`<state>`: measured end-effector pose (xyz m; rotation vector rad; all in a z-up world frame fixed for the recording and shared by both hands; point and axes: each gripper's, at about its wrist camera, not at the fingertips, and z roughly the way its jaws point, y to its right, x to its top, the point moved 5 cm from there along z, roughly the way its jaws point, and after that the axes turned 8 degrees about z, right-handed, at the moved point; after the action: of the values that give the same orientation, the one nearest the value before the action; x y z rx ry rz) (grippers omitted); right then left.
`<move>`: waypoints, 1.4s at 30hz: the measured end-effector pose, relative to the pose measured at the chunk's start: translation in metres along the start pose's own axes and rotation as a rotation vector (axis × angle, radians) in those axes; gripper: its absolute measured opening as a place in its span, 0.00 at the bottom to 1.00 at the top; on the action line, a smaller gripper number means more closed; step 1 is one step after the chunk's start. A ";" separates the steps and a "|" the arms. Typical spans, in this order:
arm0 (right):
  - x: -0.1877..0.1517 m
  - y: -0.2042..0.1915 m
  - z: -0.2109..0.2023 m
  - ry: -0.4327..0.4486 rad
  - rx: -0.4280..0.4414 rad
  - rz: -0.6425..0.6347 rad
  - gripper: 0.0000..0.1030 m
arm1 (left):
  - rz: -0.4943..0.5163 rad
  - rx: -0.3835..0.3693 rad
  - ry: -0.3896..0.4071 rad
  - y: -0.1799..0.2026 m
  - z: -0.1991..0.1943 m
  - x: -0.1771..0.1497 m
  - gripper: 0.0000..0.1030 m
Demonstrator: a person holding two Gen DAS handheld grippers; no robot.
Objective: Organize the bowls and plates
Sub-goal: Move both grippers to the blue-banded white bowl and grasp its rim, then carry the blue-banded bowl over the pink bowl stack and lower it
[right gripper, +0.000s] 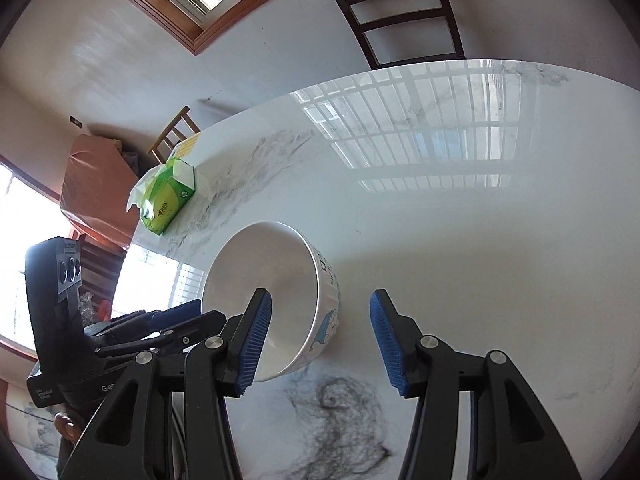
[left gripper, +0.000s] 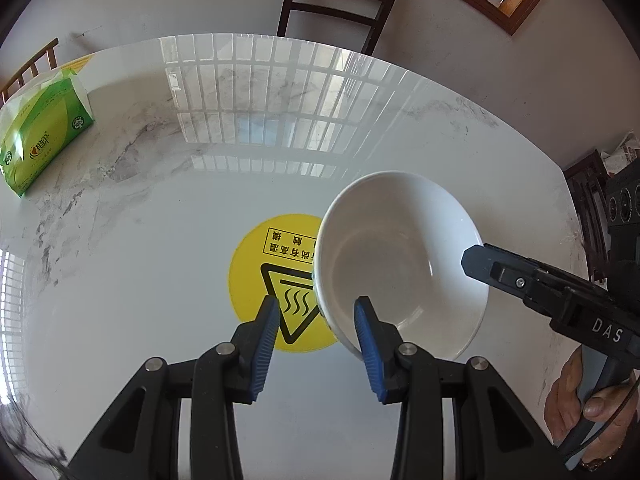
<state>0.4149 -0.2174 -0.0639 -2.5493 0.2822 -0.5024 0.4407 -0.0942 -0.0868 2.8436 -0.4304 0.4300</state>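
Note:
A white bowl (left gripper: pixel 400 256) with a blue cartoon print on its outside (right gripper: pixel 280 300) sits on the marble table, over the edge of a yellow hot-surface sticker (left gripper: pixel 276 276). My left gripper (left gripper: pixel 316 344) is open, with its right finger inside the bowl's near rim and its left finger outside the rim. My right gripper (right gripper: pixel 320 340) is open too, with its left finger inside the bowl and its right finger outside. In the left wrist view the right gripper's finger (left gripper: pixel 492 264) reaches over the bowl's right rim. No plates are in view.
A green tissue pack (left gripper: pixel 44 132) lies at the table's far left (right gripper: pixel 168 200). Dark wooden chairs (left gripper: pixel 336 4) stand at the far edge by the wall. The table (left gripper: pixel 160 240) has dark veining near the right gripper (right gripper: pixel 340 420).

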 end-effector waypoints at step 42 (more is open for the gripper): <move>-0.196 -0.062 -0.135 -0.137 0.101 -0.025 0.15 | 0.006 0.057 0.011 0.071 -0.173 -0.206 0.13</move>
<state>0.1886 -0.1690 0.0180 -2.4773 0.1711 -0.3406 0.1866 -0.0622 0.0213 2.8941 -0.4308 0.4656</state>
